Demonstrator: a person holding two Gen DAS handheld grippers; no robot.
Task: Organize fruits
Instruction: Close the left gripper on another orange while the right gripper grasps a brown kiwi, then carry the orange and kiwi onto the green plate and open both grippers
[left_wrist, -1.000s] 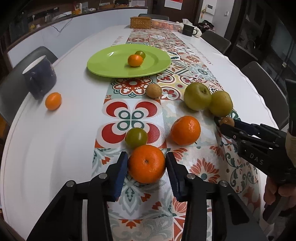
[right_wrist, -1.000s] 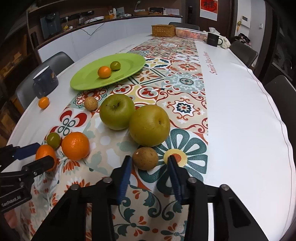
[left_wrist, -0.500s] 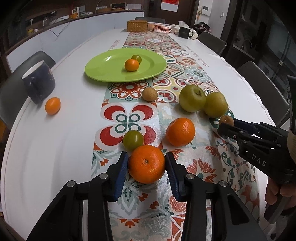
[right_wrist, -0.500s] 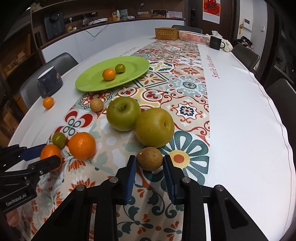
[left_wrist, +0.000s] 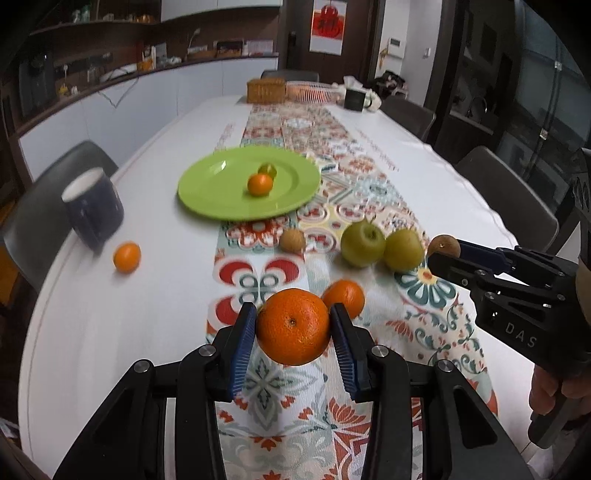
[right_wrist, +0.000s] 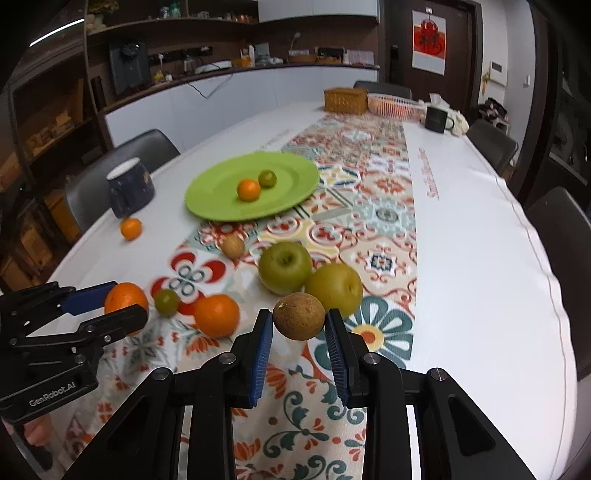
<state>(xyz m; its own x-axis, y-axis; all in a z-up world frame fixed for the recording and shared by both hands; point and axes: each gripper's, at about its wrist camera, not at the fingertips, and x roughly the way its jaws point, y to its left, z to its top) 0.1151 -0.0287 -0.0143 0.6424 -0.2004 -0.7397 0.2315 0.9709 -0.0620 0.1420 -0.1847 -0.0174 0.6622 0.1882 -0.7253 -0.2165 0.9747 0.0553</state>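
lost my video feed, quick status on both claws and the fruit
Left claw shut on big orange, lifted. Right claw shut on small brown fruit, lifted. Green plate holds two small fruits; path to it looks open.

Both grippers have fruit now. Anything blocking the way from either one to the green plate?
Nothing visible. The left gripper holds an orange, the right gripper a small brown fruit, both above the table. The green apple, pear and other loose fruit sit low before the green plate.

Left gripper (left_wrist: 293, 328) fingers (left_wrist: 242, 347) clamp an orange (left_wrist: 293, 326) above the table runner (left_wrist: 291, 413).
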